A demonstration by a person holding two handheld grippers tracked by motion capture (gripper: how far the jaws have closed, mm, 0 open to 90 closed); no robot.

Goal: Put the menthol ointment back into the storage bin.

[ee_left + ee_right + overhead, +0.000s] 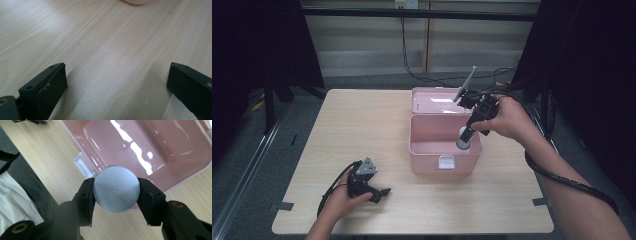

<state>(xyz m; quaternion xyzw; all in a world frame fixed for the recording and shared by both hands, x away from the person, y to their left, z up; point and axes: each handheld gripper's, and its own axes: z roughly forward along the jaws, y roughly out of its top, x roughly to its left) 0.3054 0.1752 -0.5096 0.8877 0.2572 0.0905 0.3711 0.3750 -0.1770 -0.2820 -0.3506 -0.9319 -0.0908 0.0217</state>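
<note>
An open pink box (427, 162) stands at the middle of the wooden table, its lid (432, 100) folded back. My right gripper (465, 134) points down over the box's right front corner. It is shut on a pale blue-grey cylinder (462, 142). In the right gripper view the cylinder's round end (116, 191) sits squeezed between both pads of my right gripper (116, 193), above the box's bare inside (155, 150). My left gripper (379, 194) rests low at the front left of the table. In its own view my left gripper (116, 82) is open, with bare wood between its jaws.
The box has a pale latch (445, 162) on its front wall. A corner of the box (136, 1) shows at the top of the left gripper view. Black cables trail from both grippers. Bare tabletop (362, 130) lies left of the box.
</note>
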